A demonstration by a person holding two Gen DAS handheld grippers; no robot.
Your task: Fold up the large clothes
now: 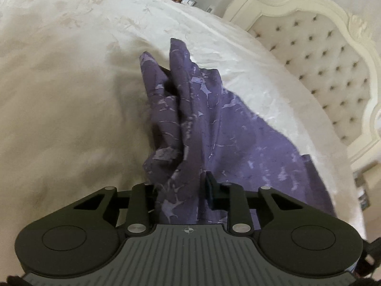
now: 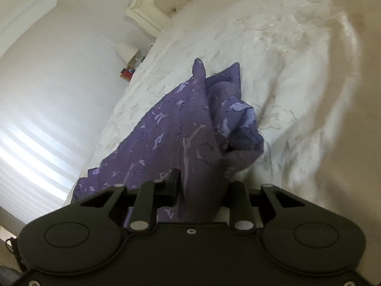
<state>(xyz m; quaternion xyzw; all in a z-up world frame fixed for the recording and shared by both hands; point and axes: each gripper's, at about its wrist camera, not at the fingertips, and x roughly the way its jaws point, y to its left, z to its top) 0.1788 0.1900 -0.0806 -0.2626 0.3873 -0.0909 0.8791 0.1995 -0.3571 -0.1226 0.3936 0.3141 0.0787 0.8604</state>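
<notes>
Now, line by line, with the bed as the landmark:

Garment: a purple patterned garment (image 1: 214,119) lies on the bed's cream bedspread (image 1: 71,95), partly spread flat and partly gathered up into both grippers.

Left gripper: the left gripper (image 1: 181,186) is clenched on a bunched fold of the purple cloth; the fabric rises between its jaws and stands up in peaks ahead of them, clear of the bedspread.

Right gripper: the right gripper (image 2: 200,186) is likewise clamped on a bunch of the same garment (image 2: 166,131), which fills the gap between its jaws and crumples just ahead.

Key relation: from the left gripper the flat part of the garment runs off toward the bed's tufted headboard (image 1: 321,59); from the right gripper it runs off to that view's left, toward the bed's edge and the wall (image 2: 47,71). So the cloth seems strung between the two grips, its long axis running from one gripper to the other.

Nearer hand: neither; each holds its own end.

Step in hand, as a judgement: an edge is pinched at two points, ready to be carried over the part lying on the bed.

Risk: the bunched grips may hold several layers, so the fold could land uneven.
</notes>
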